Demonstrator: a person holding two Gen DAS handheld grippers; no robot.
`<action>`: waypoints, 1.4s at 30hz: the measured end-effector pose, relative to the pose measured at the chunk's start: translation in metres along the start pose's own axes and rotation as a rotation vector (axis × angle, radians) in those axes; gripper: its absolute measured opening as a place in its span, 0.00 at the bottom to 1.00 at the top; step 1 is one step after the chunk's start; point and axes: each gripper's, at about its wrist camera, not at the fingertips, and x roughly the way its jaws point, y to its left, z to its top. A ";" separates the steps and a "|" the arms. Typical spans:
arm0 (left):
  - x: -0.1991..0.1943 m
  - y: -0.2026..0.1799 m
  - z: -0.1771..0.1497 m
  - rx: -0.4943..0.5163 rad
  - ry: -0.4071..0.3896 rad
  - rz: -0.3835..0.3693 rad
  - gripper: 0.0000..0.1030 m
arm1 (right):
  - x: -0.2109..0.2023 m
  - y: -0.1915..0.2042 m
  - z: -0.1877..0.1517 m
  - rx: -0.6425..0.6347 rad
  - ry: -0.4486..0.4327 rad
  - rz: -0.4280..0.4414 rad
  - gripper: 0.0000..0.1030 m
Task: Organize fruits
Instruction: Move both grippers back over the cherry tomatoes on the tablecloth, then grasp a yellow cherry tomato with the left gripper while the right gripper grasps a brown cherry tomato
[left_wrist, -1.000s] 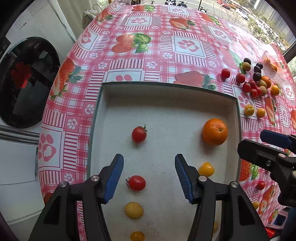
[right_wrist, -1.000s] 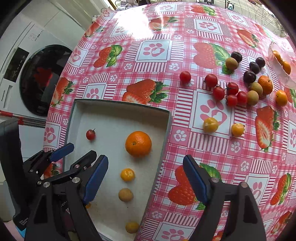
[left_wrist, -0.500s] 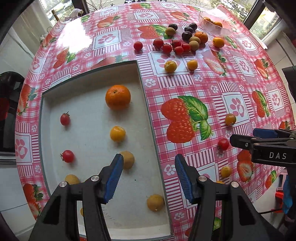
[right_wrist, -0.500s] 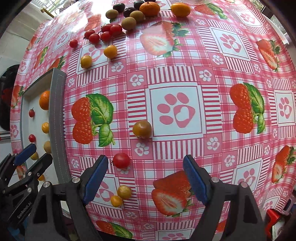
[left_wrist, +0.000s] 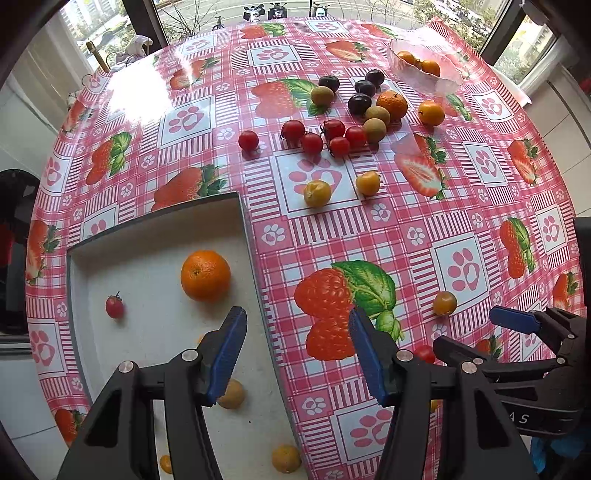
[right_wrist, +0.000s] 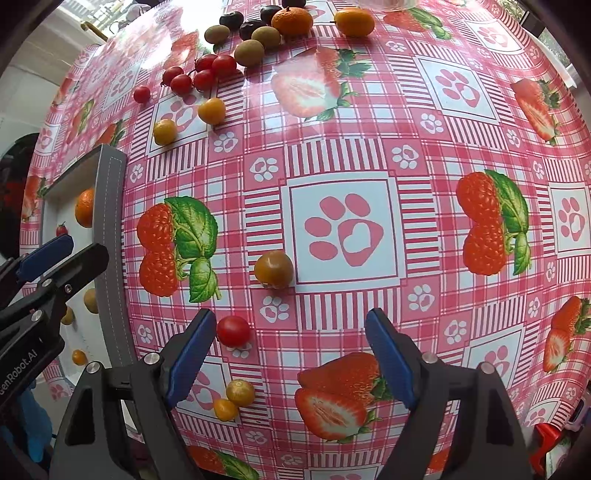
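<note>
Both claws point steeply down at the table. My right gripper (right_wrist: 286, 354) has its blue pads spread wide with nothing between them; my left gripper (left_wrist: 297, 356) stands part open and also empty, straddling the right wall of the shallow grey-rimmed white tray (left_wrist: 255, 258).

Nearest targets for the right claw: a small glossy red cherry tomato (right_wrist: 233, 331) just beside its left pad, and a round brownish-yellow fruit (right_wrist: 273, 268) a little ahead, between the pads' lines. Two small yellow-orange fruits (right_wrist: 233, 398) sit touching each other, back near the left finger.

Risks as I judge them:
- The tomato lies off-centre, so closing now would likely knock it aside, and it rolls easily on the slick pink checked strawberry-print tablecloth (right_wrist: 369, 147).
- A hard squeeze could split the soft skin.
- The left claw descending here would strike the tray wall.
- The two claws are close, so a sideways move could clash them.

In the tray ahead of the left claw: a large round orange (left_wrist: 205, 274) and a small red tomato (left_wrist: 114, 306).

Writing: "enRobot.AI", cut off, on the left gripper body as the right camera sees it; "AS" on the right gripper's body in the left view.
</note>
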 end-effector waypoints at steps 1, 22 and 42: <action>0.001 -0.001 0.004 -0.001 -0.003 0.002 0.57 | 0.000 0.000 -0.001 0.000 -0.003 0.001 0.83; 0.062 -0.017 0.083 0.026 0.018 0.035 0.57 | 0.017 0.011 0.025 -0.025 -0.009 0.018 0.73; 0.070 -0.022 0.078 -0.007 0.041 -0.047 0.24 | 0.020 0.015 0.023 -0.062 -0.020 0.029 0.23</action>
